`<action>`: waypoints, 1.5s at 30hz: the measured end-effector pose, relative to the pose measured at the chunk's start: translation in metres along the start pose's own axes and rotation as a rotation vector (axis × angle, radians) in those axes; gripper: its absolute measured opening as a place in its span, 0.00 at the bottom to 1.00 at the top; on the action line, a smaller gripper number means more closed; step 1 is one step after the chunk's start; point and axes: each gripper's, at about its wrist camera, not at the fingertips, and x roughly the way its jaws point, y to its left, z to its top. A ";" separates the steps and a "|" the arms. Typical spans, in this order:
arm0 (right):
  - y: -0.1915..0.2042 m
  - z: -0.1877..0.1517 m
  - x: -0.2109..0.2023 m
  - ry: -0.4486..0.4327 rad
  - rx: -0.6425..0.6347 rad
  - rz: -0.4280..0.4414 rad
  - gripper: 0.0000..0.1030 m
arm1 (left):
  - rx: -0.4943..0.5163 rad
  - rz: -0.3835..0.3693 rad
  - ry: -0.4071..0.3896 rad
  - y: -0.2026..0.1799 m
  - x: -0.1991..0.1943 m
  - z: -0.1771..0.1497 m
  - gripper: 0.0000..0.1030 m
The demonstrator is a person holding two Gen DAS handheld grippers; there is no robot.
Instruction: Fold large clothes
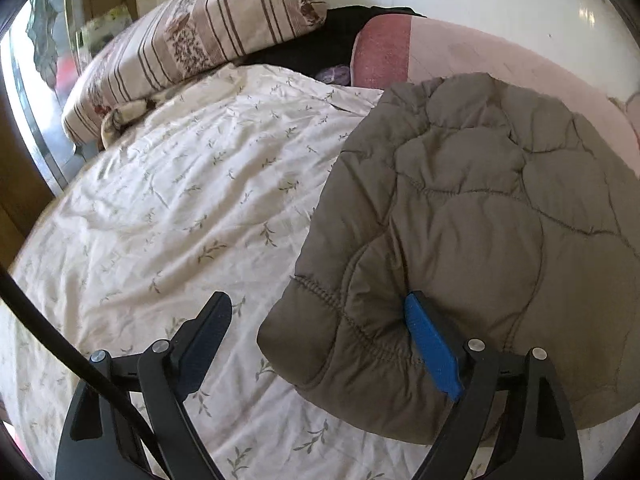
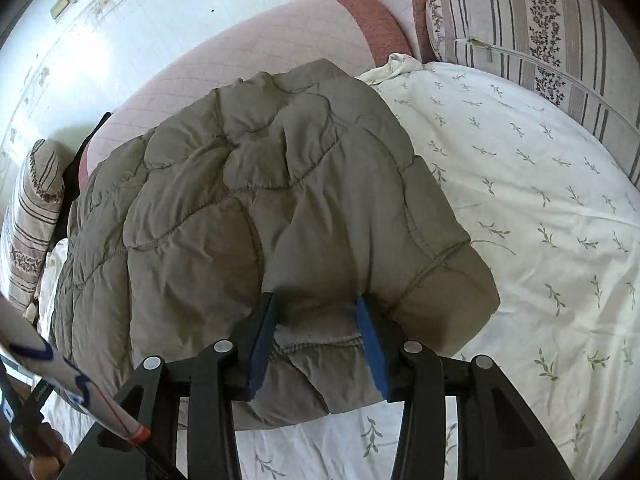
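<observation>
A folded olive quilted jacket point(image 2: 256, 208) lies on the white floral sheet point(image 2: 540, 200) near the pink blanket point(image 2: 256, 48). The right gripper point(image 2: 318, 344) pinches its near hem between 2 blue pads; the left gripper point(image 1: 320, 344) gapes wide, 1 pad touching the jacket's left corner.

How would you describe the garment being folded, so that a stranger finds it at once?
Look at the bed with the white leaf-print sheet. On it, next to the pink cover, lies the jacket. It is the only olive-grey, puffy, quilted thing there.
</observation>
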 end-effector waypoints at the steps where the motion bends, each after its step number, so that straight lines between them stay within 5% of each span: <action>1: -0.001 0.001 -0.002 -0.001 0.007 0.009 0.45 | -0.022 -0.020 0.012 0.004 -0.001 0.000 0.85; 5: -0.012 0.009 -0.023 -0.045 0.049 0.064 0.47 | -0.112 -0.066 0.006 0.025 -0.011 0.007 0.85; 13: -0.053 0.005 -0.044 -0.062 0.153 0.011 0.58 | -0.231 -0.087 0.045 0.067 -0.014 0.010 0.85; 21: -0.092 -0.009 -0.017 0.102 0.295 0.085 0.63 | -0.228 -0.158 0.136 0.071 0.003 0.002 0.85; 26: -0.106 -0.008 -0.028 0.054 0.377 0.136 0.77 | -0.335 -0.265 0.167 0.082 0.003 0.000 0.85; 31: -0.119 -0.010 -0.028 0.047 0.471 0.225 0.79 | -0.403 -0.409 0.219 0.079 0.011 -0.004 0.85; 45: -0.113 -0.016 -0.010 0.073 0.534 0.298 0.81 | -0.548 -0.595 0.329 0.068 0.040 -0.023 0.85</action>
